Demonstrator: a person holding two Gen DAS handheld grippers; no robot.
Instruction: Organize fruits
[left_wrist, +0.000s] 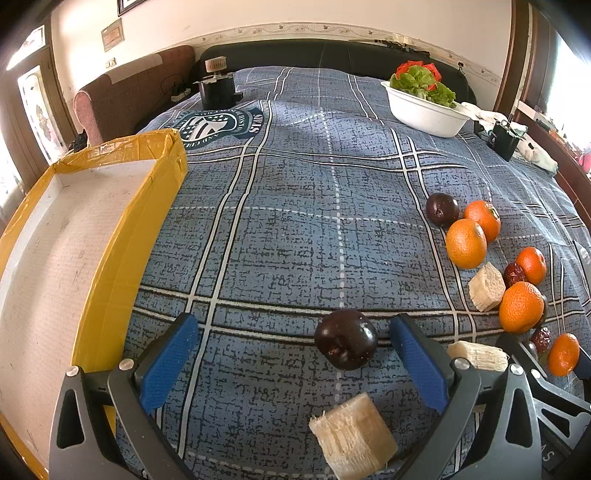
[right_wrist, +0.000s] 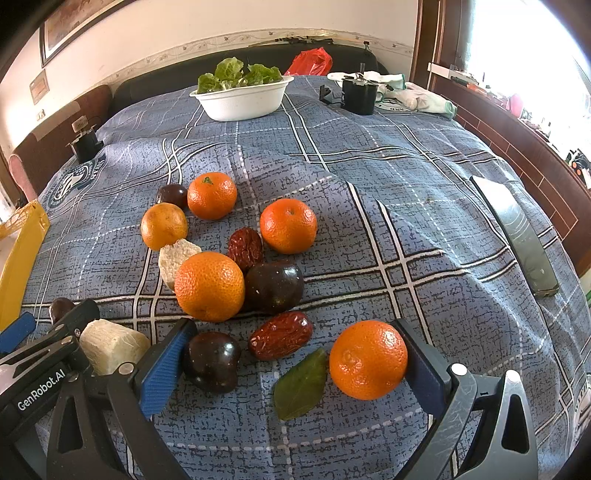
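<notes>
Status: early stage, by my reading. The yellow-edged tray (left_wrist: 110, 236) at the left of the bed shows a bare white floor in the part the left wrist view covers; I see no fruit in it.

My left gripper (left_wrist: 291, 362) is spread wide, holding nothing. Between its fingers, toward the right one, a dark plum (left_wrist: 345, 343) rests on the blue plaid bedspread (left_wrist: 295, 184). A pale cut chunk (left_wrist: 352, 437) lies nearer to me.

My right gripper (right_wrist: 295, 369) is also spread wide. An orange (right_wrist: 367, 360) sits against its right finger, or very nearly; I cannot tell whether they touch. A second dark plum (right_wrist: 211, 361) lies just beside the left finger, with a red date (right_wrist: 280, 339) and a green leaf (right_wrist: 301, 384) between them.

Remaining: everything in view. Farther out, the main cluster (right_wrist: 221, 243) of oranges, plums, dates and pale chunks lies loose and mixed on the bedspread, well apart from the tray. The white bowl (right_wrist: 243, 98) at the far end holds leafy greens only.

Judgement: no sorting is done; both grippers stand ready for a first pick.
</notes>
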